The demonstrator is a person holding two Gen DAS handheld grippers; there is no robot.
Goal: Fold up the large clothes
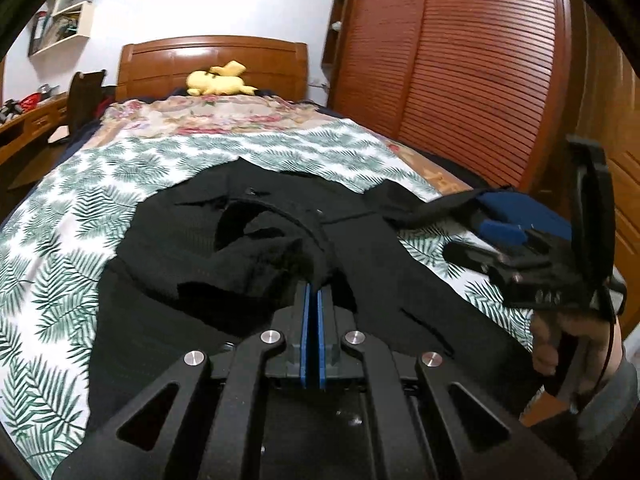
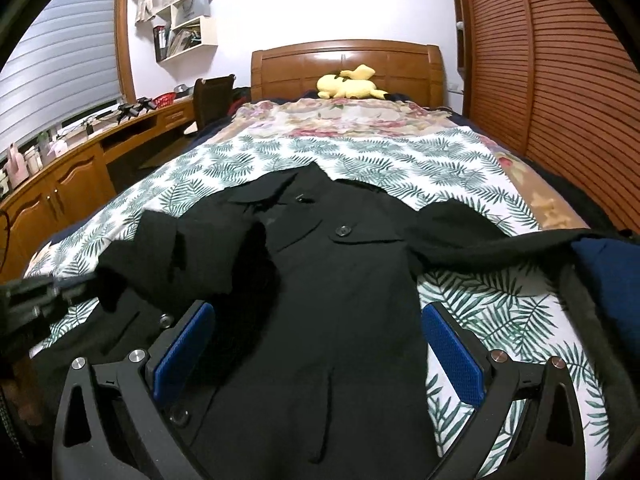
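Observation:
A large black coat (image 2: 344, 280) lies front-up on the bed, collar toward the headboard; it also shows in the left wrist view (image 1: 248, 256). My left gripper (image 1: 313, 292) is shut on a bunched fold of the coat's left sleeve, lifted over the coat's body. My right gripper (image 2: 316, 320) is open and empty, its blue pads (image 2: 452, 356) spread over the coat's lower front. The right gripper also shows at the right of the left wrist view (image 1: 500, 228). The coat's right sleeve (image 2: 500, 244) stretches out to the right.
The bed has a white leaf-print sheet (image 2: 400, 152) and a floral blanket (image 2: 340, 116) near the wooden headboard (image 2: 344, 64). A yellow plush toy (image 2: 352, 84) lies at the headboard. A wooden wardrobe (image 2: 560, 80) stands on the right, a desk (image 2: 80, 160) on the left.

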